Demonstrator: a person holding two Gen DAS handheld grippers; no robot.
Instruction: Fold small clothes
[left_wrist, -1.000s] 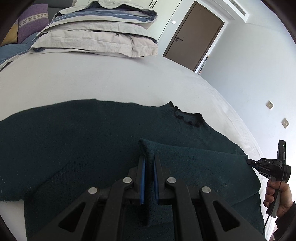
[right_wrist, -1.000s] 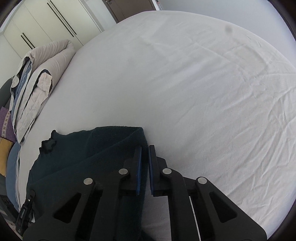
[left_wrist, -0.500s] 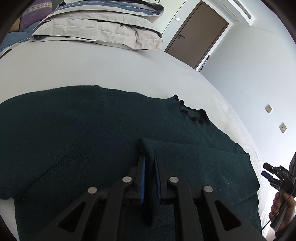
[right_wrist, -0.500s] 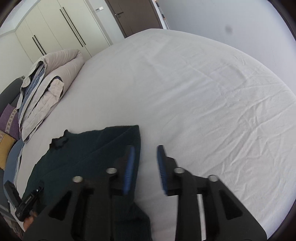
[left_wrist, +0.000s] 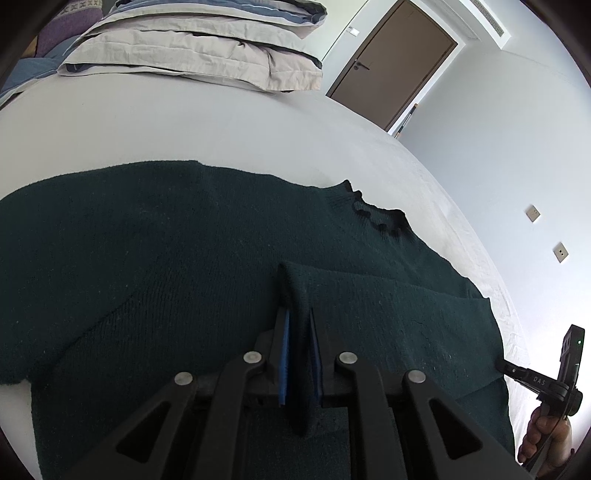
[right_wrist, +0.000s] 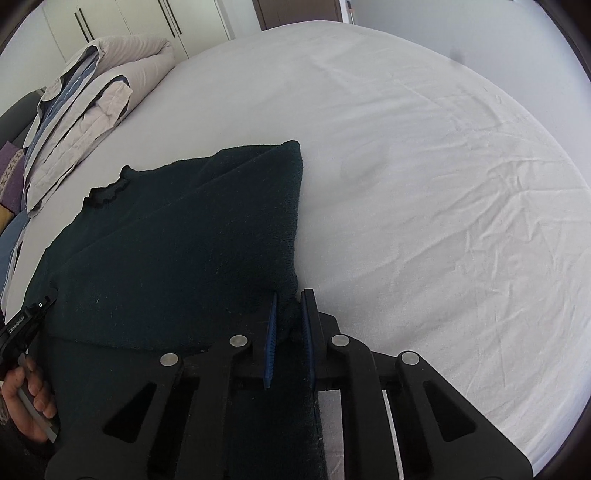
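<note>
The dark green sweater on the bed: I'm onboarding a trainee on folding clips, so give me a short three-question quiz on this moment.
1. True or false: the left gripper is shut on a fold of the dark green sweater.
2. What is between the right gripper's blue pads? A) bedsheet B) sweater fabric C) nothing
3. Fill in: the stacked bedding lies beyond the sweater's ____ edge, in the left wrist view.

Key: 1 true; 2 B; 3 far. The right gripper's jaws have just been closing, with fabric between them.
</note>
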